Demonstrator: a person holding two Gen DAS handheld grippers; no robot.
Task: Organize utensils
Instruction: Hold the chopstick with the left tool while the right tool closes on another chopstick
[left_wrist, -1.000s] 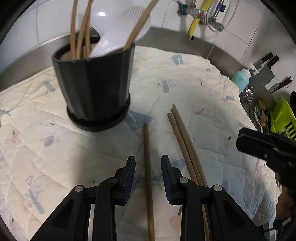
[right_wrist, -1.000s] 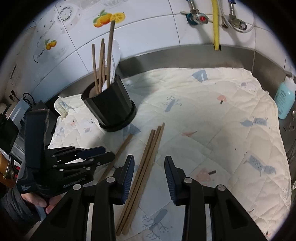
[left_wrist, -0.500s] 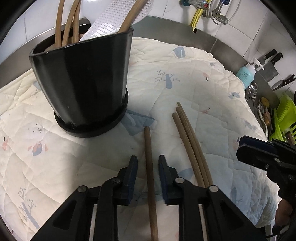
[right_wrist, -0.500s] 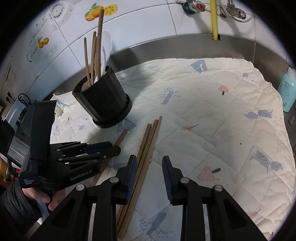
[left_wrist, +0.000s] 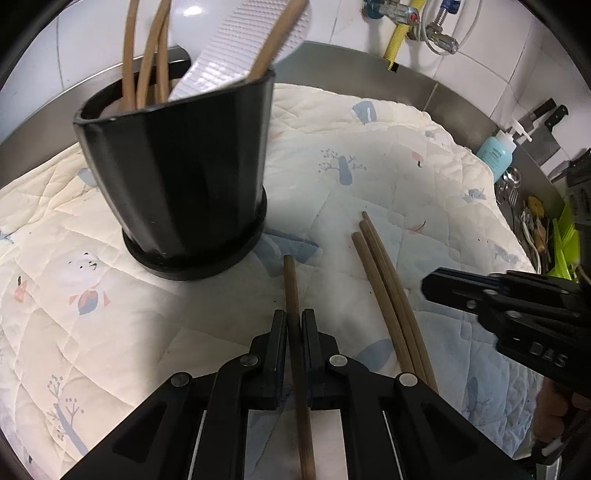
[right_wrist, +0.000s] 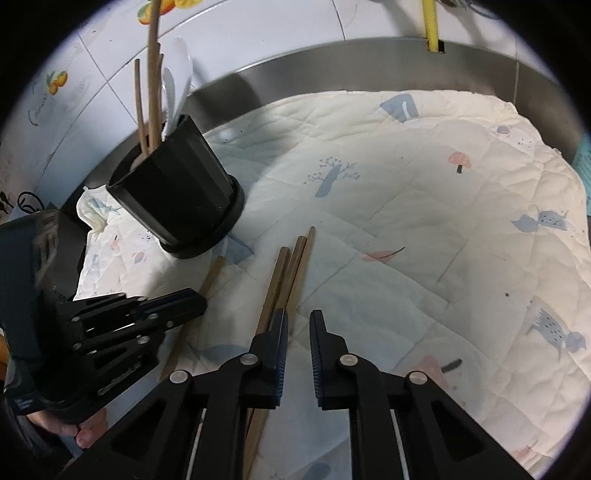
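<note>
The left gripper (left_wrist: 294, 325) is clamped on a single chopstick (left_wrist: 291, 288), its two fingers pressed against the stick's sides. The stick runs straight forward out of the jaws, its far tip ending just short of the base of the black holder (left_wrist: 184, 177), and its near end passes back under the gripper body. Just to the right of this gripper, three more chopsticks (left_wrist: 388, 288) lie side by side on the quilted cloth (left_wrist: 369, 166), angled slightly away.

The right gripper (right_wrist: 298, 325) has its fingers apart with a narrow gap and holds nothing. Its left finger sits over the near part of the three bundled chopsticks, which pass beneath it and slant forward to the right; whether it touches them cannot be told. The left gripper shows at the left of the right wrist view, with the single chopstick running under it toward the holder.

The holder stands on the cloth, ahead and left of both grippers, and contains several upright chopsticks and a white perforated utensil (left_wrist: 240, 51).
</note>
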